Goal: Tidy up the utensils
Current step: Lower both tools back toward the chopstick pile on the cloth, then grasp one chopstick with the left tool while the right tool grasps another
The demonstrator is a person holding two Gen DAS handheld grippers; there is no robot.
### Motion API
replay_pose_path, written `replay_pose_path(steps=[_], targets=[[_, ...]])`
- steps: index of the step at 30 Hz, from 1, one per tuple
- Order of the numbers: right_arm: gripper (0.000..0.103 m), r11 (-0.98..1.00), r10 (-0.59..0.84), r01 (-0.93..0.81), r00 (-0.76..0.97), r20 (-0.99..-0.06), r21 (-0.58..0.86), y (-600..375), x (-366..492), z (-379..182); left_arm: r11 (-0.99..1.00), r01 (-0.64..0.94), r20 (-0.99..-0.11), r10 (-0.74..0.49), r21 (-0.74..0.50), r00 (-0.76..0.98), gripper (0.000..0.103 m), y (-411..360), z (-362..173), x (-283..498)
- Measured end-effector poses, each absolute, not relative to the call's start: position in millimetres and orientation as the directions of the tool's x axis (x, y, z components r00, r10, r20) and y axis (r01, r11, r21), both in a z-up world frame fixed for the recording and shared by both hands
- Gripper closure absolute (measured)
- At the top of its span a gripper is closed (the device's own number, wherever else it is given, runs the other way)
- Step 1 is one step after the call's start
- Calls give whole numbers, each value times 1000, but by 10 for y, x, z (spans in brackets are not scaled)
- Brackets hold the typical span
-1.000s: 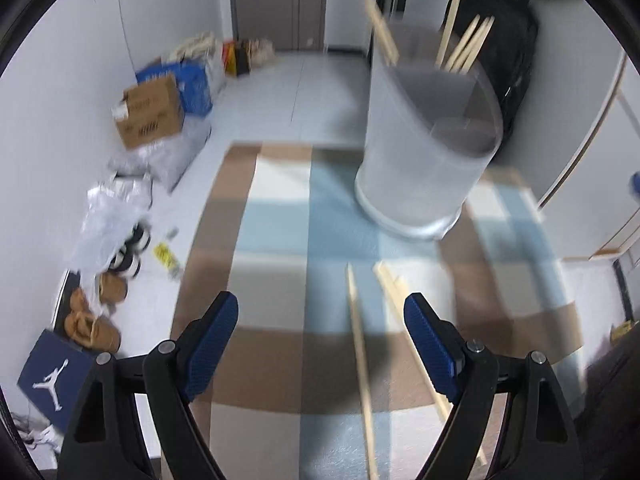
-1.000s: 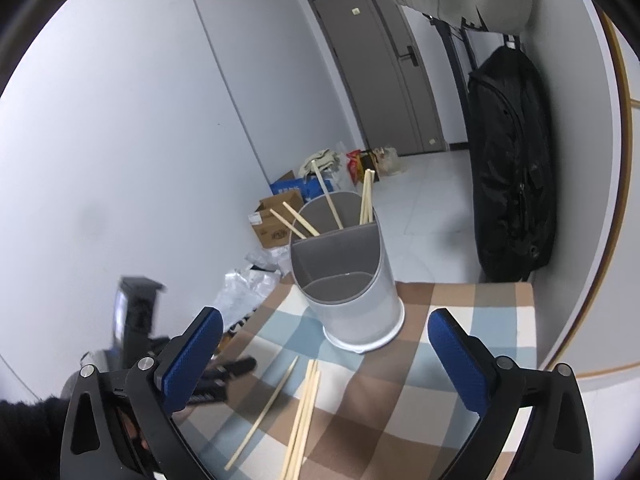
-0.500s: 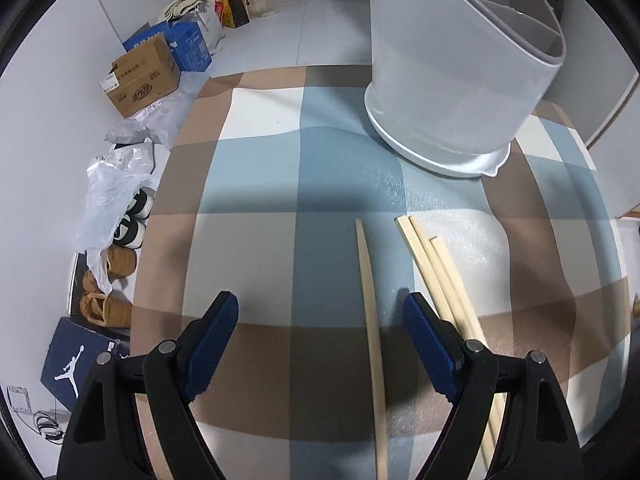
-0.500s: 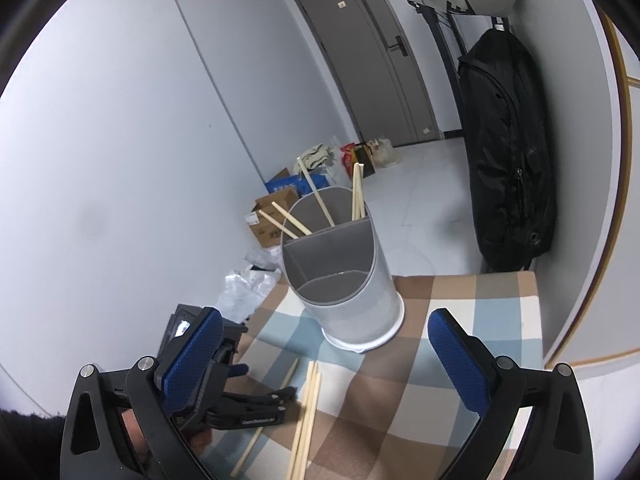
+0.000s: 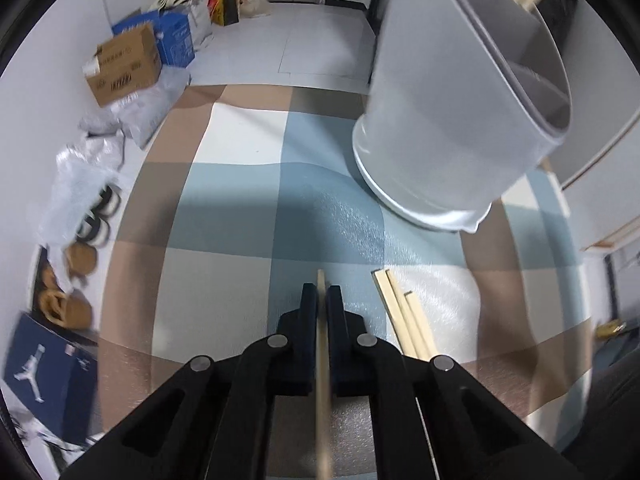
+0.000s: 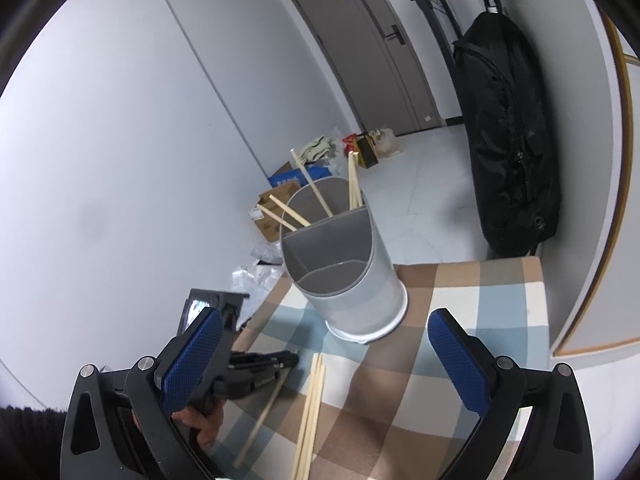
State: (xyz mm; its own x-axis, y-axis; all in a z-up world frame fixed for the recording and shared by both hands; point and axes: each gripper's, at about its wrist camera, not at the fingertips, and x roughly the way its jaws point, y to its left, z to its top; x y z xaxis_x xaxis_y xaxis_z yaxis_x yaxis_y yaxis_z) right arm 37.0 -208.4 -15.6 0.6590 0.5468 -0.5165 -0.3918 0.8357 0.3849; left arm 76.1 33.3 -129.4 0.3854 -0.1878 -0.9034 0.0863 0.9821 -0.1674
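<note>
My left gripper [image 5: 321, 294] is shut on a single wooden chopstick [image 5: 322, 364] that lies on the checked cloth [image 5: 240, 184]. Three more chopsticks [image 5: 404, 316] lie side by side just right of it. The grey divided utensil holder [image 5: 460, 120] stands beyond, at the right, with several chopsticks in its far compartment [image 6: 320, 196]. My right gripper [image 6: 326, 344] is open and empty, held above the cloth. The right wrist view shows the left gripper [image 6: 280, 360] low on the held chopstick [image 6: 260, 424], beside the loose chopsticks [image 6: 310, 412].
A cardboard box [image 5: 124, 64], blue boxes, plastic bags and shoes [image 5: 80, 256] lie on the floor left of the table. A black bag [image 6: 508, 136] hangs at the right wall. A grey door [image 6: 368, 48] is at the back.
My left gripper has come down and closed on the single chopstick that lay between its open fingers. The right gripper stays open and has hardly moved.
</note>
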Motion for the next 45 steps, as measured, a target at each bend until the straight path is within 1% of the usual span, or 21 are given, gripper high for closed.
replay_pose_path(steps=[3,6,7,8,9,10,11,12,14,15,17,21,23,29,33,35,37,43,45], targets=[[0,839,544,-408,643,-539,360,-1985,378,-207,983,66,-891,-184,-172,415,102,356,-1251,732],[1,836,547,-432,610,-573,338,-1862,399,-282,972,33,-861,-223,-234,456,103,472,-1127,664],[3,834,548,-443,593,-590,329,-1802,410,-321,969,26,-849,-226,-244,477,103,491,-1076,645],[9,830,550,-454,572,-609,323,-1747,425,-368,967,18,-834,-229,-255,502,103,522,-1017,639],[13,828,549,-463,552,-627,317,-1693,443,-410,959,7,-809,-242,-282,536,103,588,-930,594],[20,827,544,-470,534,-648,307,-1642,461,-454,954,-4,-790,-247,-301,561,103,623,-875,585],[26,829,532,-478,514,-673,290,-1575,483,-509,948,-14,-772,-250,-318,585,102,674,-823,581],[30,830,518,-487,493,-699,272,-1500,508,-573,940,-20,-745,-256,-340,616,102,736,-742,541],[42,829,493,-504,454,-742,243,-1359,554,-682,929,-29,-709,-261,-369,656,103,831,-674,543],[45,828,477,-512,435,-763,226,-1286,582,-735,923,-30,-692,-266,-384,672,103,864,-633,527],[56,820,455,-537,402,-795,198,-1146,625,-838,919,-23,-666,-268,-394,696,103,896,-601,526],[64,803,423,-572,351,-835,166,-883,733,-1014,920,12,-632,-279,-392,723,103,964,-533,508],[71,797,423,-577,322,-847,179,-774,829,-1116,917,20,-624,-286,-398,727,103,991,-529,500],[74,814,369,-560,296,-881,153,-569,1012,-1354,907,34,-612,-310,-419,728,102,1099,-514,478],[75,816,362,-557,288,-887,152,-506,1063,-1398,896,39,-600,-328,-443,730,103,1187,-487,448],[78,817,343,-560,281,-896,137,-453,1080,-1446,892,36,-596,-331,-450,732,103,1207,-474,441],[79,823,330,-553,277,-903,131,-417,1105,-1493,885,34,-594,-339,-464,729,103,1236,-466,442],[80,839,324,-532,315,-892,116,-404,1142,-1478,878,30,-588,-345,-478,732,103,1270,-469,447],[80,845,320,-520,304,-897,125,-426,1154,-1514,881,32,-590,-343,-472,731,102,1266,-468,447]])
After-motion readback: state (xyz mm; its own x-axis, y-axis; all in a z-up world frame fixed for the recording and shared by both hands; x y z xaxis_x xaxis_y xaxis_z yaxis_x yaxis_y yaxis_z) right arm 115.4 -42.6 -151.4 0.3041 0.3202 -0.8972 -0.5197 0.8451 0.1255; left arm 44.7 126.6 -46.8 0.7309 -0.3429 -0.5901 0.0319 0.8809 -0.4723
